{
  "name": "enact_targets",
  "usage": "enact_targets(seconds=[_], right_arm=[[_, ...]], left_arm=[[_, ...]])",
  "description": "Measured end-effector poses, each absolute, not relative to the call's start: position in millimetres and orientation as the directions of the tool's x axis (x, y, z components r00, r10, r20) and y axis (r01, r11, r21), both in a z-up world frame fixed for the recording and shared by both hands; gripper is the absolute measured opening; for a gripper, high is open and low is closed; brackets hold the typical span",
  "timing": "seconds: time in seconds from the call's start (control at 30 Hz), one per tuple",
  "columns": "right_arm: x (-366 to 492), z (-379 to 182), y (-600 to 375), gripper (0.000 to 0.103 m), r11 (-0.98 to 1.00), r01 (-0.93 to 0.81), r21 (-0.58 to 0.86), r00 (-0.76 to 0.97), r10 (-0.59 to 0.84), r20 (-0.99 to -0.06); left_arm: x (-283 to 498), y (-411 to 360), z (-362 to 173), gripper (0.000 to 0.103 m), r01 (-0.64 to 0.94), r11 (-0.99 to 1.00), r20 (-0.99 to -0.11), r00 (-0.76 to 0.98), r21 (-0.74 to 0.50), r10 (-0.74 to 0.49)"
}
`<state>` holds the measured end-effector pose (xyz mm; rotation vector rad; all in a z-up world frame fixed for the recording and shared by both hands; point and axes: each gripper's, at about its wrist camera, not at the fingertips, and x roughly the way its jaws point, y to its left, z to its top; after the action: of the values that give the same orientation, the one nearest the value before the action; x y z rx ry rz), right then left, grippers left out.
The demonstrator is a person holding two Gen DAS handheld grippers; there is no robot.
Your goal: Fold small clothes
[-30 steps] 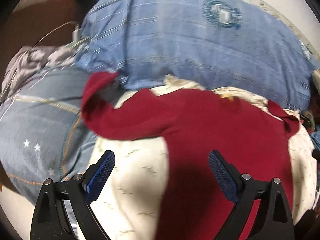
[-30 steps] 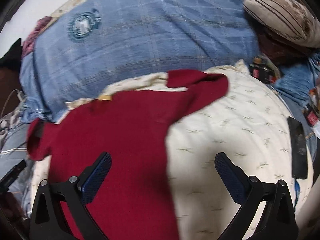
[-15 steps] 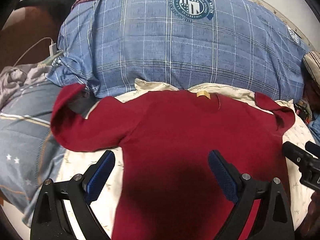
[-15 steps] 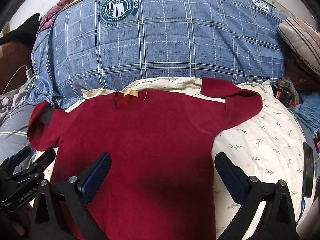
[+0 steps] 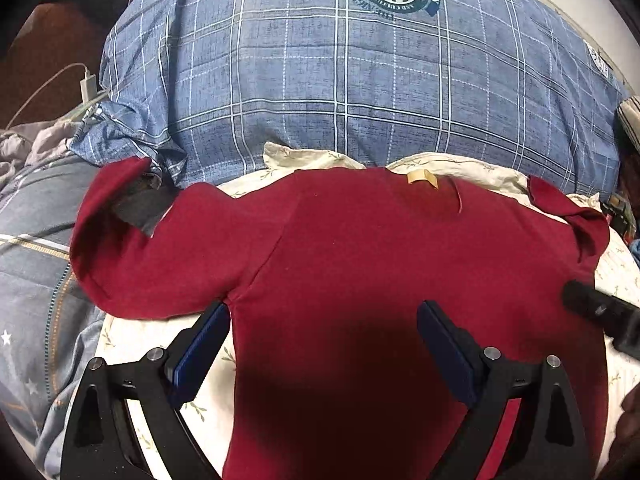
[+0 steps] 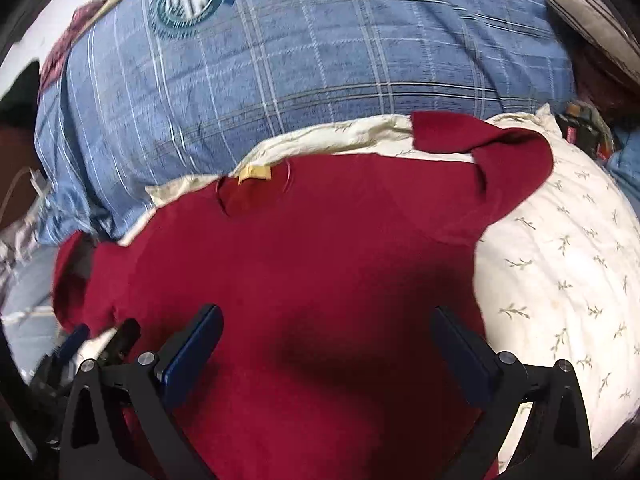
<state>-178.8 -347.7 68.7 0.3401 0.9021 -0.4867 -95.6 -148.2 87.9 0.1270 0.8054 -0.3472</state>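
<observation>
So the red shirt (image 5: 380, 272) is lying spread out flat on the cream leaf-print pillow (image 6: 568, 264), collar and tan label (image 5: 422, 178) pointing at the far edge where the big blue plaid duvet (image 5: 340, 92) is bulging up behind it. Nothing is folded yet as far as I can tell.

Both tongs are sitting wide open with nothing in them. The left gripper (image 5: 322, 344) is hovering over the lower left part of the body, its left pad right by the armpit seam. The right gripper (image 6: 328, 344) is hanging over the middle-right of the body, and you can spot its tip poking in at the right side of the left view.

Stuff I'd be worrying about:

- The left sleeve (image 5: 132, 248) is spilling off the pillow's left edge onto the grey quilt (image 5: 32, 280), with the cuff curling back. Grab it carelessly and you're probably pinching the quilt too, or folding a twist in.
- The right sleeve (image 6: 500, 160) is already doubled over on itself near the far right corner, so folding it in as is likely means a lumpy crease.
- The pillow is soft and rounded, so pressing down could be sinking the pads in and catching the pillowcase along with the shirt.
- The right view is blurry, so I can't say how close those pads are to the fabric.
</observation>
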Motion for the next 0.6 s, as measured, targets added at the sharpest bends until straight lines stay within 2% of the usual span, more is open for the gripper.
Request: enact_targets(seconds=[0.17, 0.33, 0.6], right_arm=[[-170, 60, -341, 0.103, 0.840, 0.540, 0.050, 0.512, -0.281, -0.812], [-166, 55, -335, 0.103, 0.837, 0.547, 0.001, 0.503, -0.328, -0.800], [-168, 49, -334, 0.103, 0.825, 0.566, -0.006, 0.495, -0.346, -0.797]], left_arm=[[-88, -141, 82, 0.095, 0.333, 0.942, -0.723, 0.641, -0.040, -0.257], [-88, -139, 72, 0.095, 0.327, 0.945, -0.726, 0.650, 0.000, -0.225], [-87, -137, 70, 0.095, 0.315, 0.949, -0.728, 0.646, -0.018, -0.229]])
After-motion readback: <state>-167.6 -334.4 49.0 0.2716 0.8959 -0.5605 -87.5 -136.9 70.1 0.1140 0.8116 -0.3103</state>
